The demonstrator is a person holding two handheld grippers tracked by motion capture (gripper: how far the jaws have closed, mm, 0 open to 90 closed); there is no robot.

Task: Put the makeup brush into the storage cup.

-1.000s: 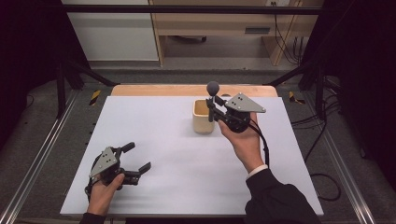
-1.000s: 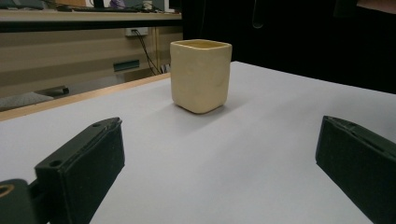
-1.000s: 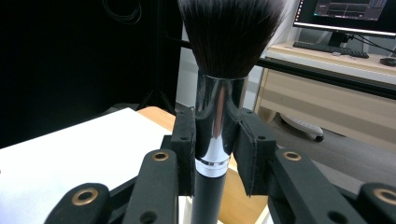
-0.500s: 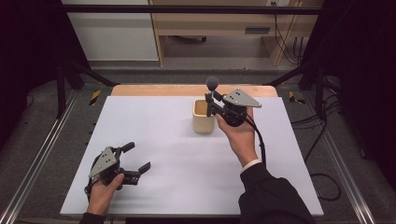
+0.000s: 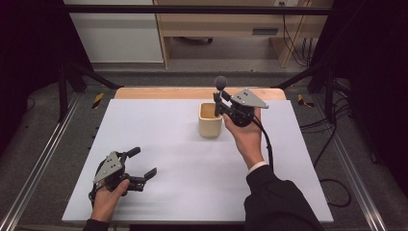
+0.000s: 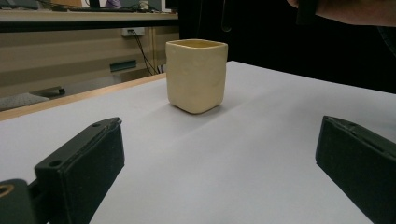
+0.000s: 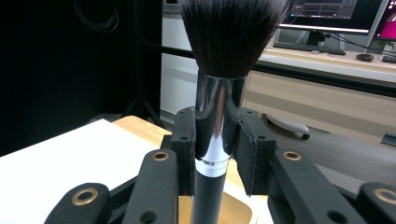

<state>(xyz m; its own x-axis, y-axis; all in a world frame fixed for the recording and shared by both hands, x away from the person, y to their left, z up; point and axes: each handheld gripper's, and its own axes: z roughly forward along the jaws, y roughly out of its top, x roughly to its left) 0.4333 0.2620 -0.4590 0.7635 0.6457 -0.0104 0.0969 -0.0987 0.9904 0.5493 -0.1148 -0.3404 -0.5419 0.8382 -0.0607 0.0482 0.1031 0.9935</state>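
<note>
A cream square cup (image 5: pixel 210 119) stands upright on the white table top (image 5: pixel 168 139), toward the back middle; it also shows ahead in the left gripper view (image 6: pixel 196 74). My right gripper (image 5: pixel 219 101) is shut on a makeup brush (image 5: pixel 221 84) with a chrome ferrule (image 7: pixel 218 121) and dark bristles pointing up. The brush's black handle hangs over the cup's opening (image 7: pixel 233 210). My left gripper (image 5: pixel 143 162) rests open near the table's front left corner, nothing between its pads (image 6: pixel 88 163).
A wooden strip (image 5: pixel 159 93) runs along the table's far edge. Metal rails (image 5: pixel 41 159) flank both sides. A black cable (image 5: pixel 269 144) trails from the right gripper over the table. Shelving and cables stand beyond the far edge.
The right gripper has lifted the brush slightly and shifted a little toward the far edge above the cup. The left gripper has stayed still.
</note>
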